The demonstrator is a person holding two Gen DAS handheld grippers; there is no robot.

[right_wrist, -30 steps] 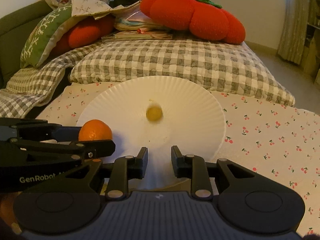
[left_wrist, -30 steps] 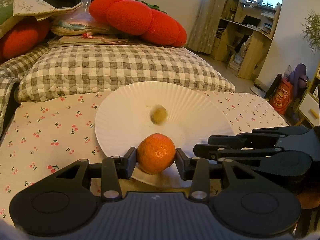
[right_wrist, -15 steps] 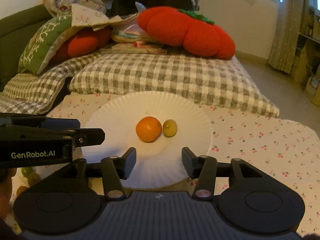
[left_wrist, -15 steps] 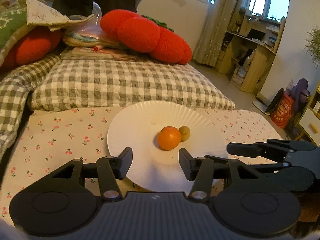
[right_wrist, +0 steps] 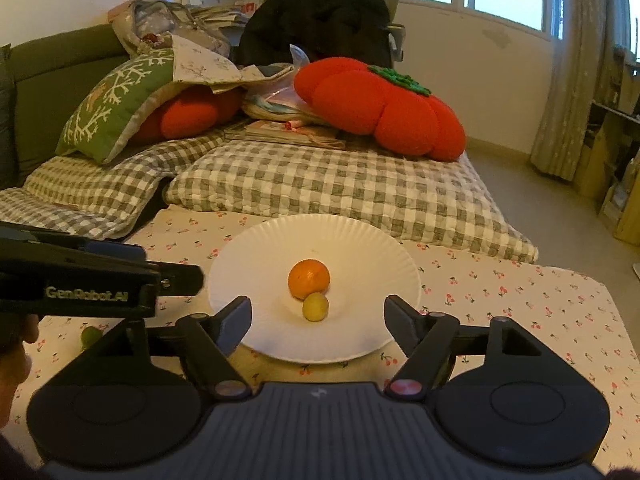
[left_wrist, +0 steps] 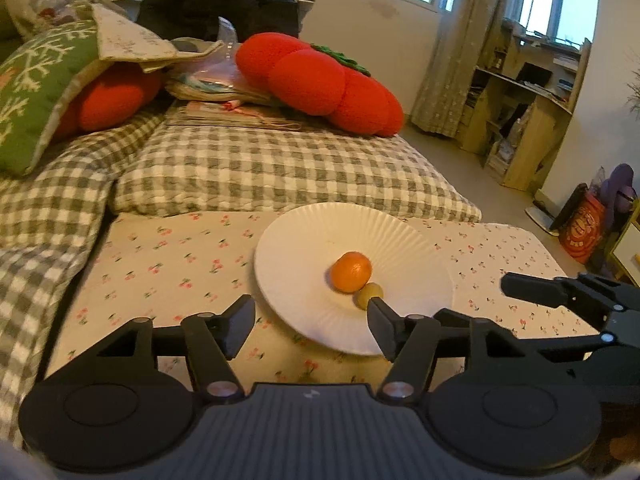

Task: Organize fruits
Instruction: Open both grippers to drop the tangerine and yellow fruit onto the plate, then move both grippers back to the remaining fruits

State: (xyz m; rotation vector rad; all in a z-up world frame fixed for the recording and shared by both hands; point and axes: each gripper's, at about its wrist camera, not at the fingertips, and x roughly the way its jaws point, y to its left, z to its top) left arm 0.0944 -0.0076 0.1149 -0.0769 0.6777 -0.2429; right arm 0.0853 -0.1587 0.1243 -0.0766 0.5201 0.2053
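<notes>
Showing one cherry-print cloth [right_wrist: 520, 312] across the lower frame of the right wrist view, with one white paper plate [right_wrist: 360, 248] at centre. On the plate lie two fruits, touching: one orange [right_wrist: 309, 279] and, just below it, one small yellow-green fruit [right_wrist: 315, 307]. A third, green fruit [right_wrist: 90, 335] rests on the cloth at lower left, off the plate. Two grippers appear: the right gripper [right_wrist: 318, 314] and the left gripper [left_wrist: 310, 322], each with jaws apart and opening, nothing between them. Two red cushions [right_wrist: 384, 116] sit behind.
</notes>
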